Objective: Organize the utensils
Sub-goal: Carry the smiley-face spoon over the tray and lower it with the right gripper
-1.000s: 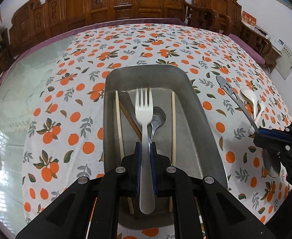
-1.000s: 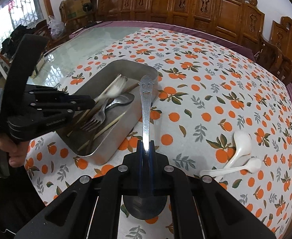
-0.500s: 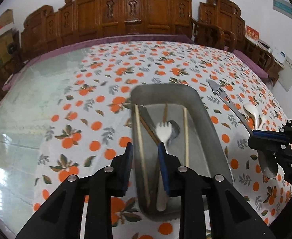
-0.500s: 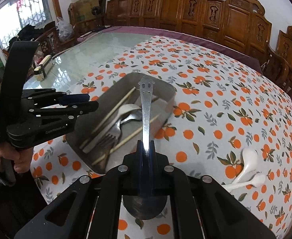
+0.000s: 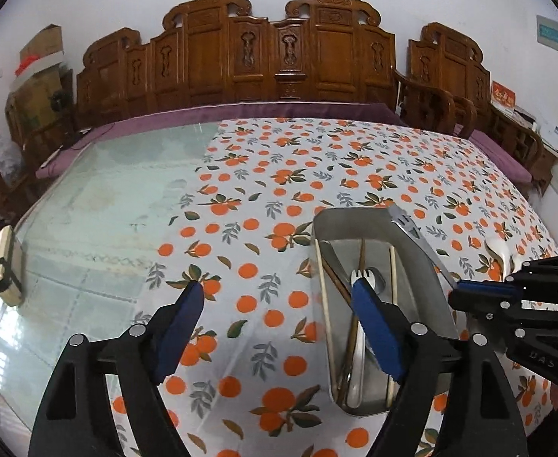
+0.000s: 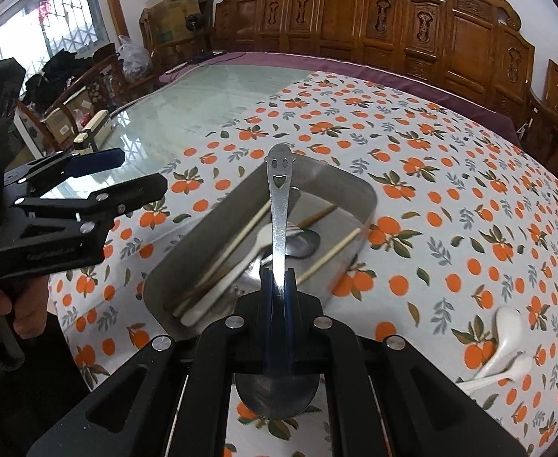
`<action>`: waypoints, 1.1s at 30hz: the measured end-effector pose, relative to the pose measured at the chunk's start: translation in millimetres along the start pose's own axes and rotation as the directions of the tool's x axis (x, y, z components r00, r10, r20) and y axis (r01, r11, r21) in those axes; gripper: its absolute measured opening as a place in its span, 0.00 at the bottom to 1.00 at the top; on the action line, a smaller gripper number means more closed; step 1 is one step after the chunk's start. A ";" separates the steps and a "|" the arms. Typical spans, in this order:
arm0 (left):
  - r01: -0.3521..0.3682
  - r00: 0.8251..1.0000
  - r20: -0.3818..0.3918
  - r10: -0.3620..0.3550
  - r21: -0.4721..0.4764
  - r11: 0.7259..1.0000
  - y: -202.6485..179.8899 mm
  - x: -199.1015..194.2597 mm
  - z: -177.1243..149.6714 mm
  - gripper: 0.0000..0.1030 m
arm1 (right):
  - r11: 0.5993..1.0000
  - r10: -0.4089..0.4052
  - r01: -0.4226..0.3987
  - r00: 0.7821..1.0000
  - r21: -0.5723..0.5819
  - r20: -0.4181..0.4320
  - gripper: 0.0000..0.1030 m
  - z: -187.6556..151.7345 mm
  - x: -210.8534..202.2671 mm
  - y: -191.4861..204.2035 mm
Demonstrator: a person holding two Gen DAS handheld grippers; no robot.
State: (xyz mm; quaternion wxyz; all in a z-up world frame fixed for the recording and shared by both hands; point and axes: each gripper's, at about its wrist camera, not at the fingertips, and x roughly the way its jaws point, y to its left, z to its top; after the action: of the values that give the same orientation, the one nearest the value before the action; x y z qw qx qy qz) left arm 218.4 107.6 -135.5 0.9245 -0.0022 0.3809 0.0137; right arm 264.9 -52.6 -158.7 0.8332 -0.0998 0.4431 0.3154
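Over the metal tray [image 6: 359, 194], the smiley-handled spoon [image 6: 279, 205] is clamped between the right gripper [image 6: 278, 289] fingers, bowl toward the camera. Inside the tray lie a fork [image 5: 362, 278], a second spoon [image 6: 305, 243] and chopsticks [image 5: 393, 278]. At nine o'clock, the left gripper [image 5: 275, 304] fingers have just been opening and stand wide, empty. White ceramic spoons [image 6: 503, 339] rest at four o'clock on the orange-print bench [image 6: 450, 228].
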 end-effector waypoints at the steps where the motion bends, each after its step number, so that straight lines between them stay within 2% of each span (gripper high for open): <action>1: 0.003 1.000 -0.002 -0.003 -0.003 1.000 0.1 -0.4 -0.4 0.78 | 1.000 0.003 -0.003 1.000 0.002 0.000 0.07 1.3 1.6 0.9; 3: 0.011 1.000 -0.004 -0.012 -0.014 1.000 3.8 -1.2 -1.0 0.83 | 1.000 0.012 -0.012 1.000 0.012 0.000 0.07 4.3 6.1 2.0; 8: 0.007 1.000 -0.006 -0.008 -0.038 0.999 17.6 -1.9 -1.6 0.87 | 0.999 0.017 -0.017 1.000 0.035 -0.007 0.07 12.1 19.3 2.4; 23: 0.003 1.000 -0.016 -0.004 -0.055 0.998 28.4 3.3 -3.5 0.87 | 0.984 0.032 -0.019 0.997 0.179 -0.071 0.07 16.9 71.1 -1.7; 33: 0.008 1.000 -0.012 -0.008 -0.044 0.999 22.8 3.8 -2.4 0.87 | 0.994 0.000 0.001 1.000 0.107 -0.012 0.10 15.2 54.6 1.4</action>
State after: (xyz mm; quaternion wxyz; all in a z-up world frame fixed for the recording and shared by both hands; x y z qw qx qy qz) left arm 218.8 130.4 -139.6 0.9219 -0.0241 0.3862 0.0183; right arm 296.6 -20.9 -193.4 0.8349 -0.0569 0.4642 0.2903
